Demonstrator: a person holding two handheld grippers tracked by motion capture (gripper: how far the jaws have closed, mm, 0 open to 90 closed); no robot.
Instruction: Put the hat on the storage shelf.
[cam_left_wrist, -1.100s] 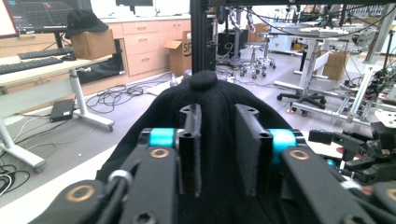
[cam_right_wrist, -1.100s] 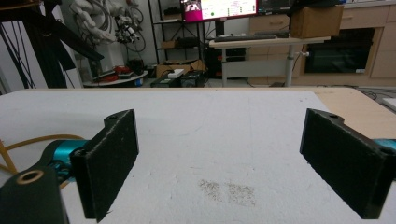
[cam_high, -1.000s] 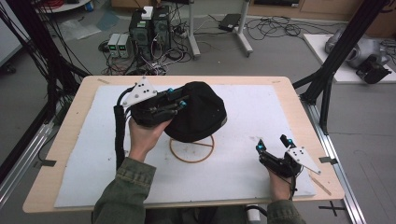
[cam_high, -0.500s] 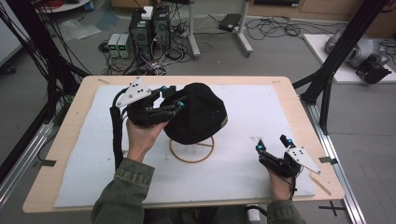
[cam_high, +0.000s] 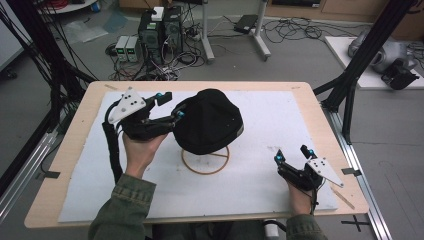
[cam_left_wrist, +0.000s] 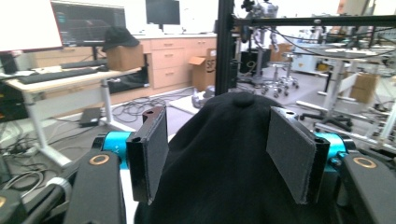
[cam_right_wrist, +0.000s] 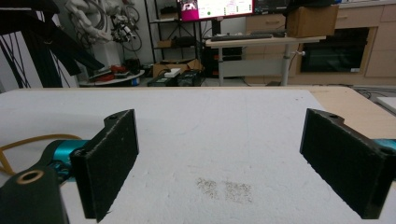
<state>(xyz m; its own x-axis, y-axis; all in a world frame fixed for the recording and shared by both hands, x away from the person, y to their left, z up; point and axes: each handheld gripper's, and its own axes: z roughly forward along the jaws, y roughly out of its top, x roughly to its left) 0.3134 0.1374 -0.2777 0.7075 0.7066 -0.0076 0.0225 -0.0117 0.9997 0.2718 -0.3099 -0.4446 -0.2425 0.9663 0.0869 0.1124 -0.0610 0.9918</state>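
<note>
A black cap (cam_high: 210, 121) sits at the middle of the table, propped over a wooden ring stand (cam_high: 205, 161) on the white mat (cam_high: 280, 125). At the cap's nine o'clock, the left gripper (cam_high: 169, 106) has its jaws spread apart with the cap's edge between the pads (cam_left_wrist: 154, 144), not clenched on it. At five o'clock, well apart, the right gripper (cam_high: 292, 154) rests on the mat, jaws wide, holding nothing.

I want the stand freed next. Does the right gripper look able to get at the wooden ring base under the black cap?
Probably yes: the right gripper, jaws open, has bare white mat between it and the wooden ring base; the black cap overhangs only its far part.
</note>
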